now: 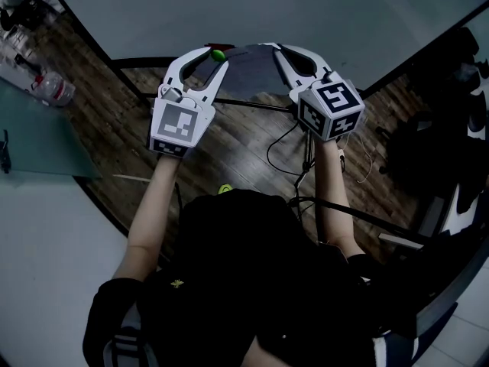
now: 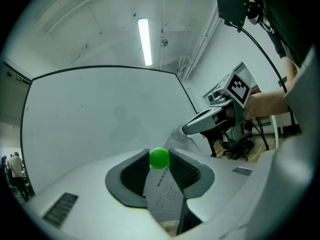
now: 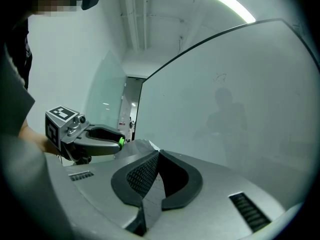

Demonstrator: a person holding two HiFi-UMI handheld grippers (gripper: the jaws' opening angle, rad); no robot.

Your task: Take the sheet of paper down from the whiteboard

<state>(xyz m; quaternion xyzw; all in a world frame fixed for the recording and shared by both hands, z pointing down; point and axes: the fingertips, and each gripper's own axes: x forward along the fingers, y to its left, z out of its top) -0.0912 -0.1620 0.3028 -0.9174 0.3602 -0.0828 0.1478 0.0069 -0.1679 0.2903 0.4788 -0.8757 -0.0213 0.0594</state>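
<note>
The sheet of paper (image 1: 248,71) hangs between my two grippers in front of the whiteboard (image 1: 267,6). In the head view my left gripper (image 1: 218,56) is at the sheet's left edge. It is shut on a green ball magnet (image 2: 159,158), with the printed sheet (image 2: 165,199) running between its jaws below the ball. My right gripper (image 1: 280,52) is shut on the sheet's right edge, and the paper (image 3: 150,199) shows pinched between its pads. Each gripper appears in the other's view: the right gripper (image 2: 187,129) and the left gripper (image 3: 120,141). Both point level at the whiteboard (image 3: 240,84).
A glass table (image 1: 38,140) with a plastic bottle (image 1: 53,89) stands at the left. Cables (image 1: 286,155) and a stand lie on the wooden floor below the board. A dark chair (image 1: 435,136) is at the right.
</note>
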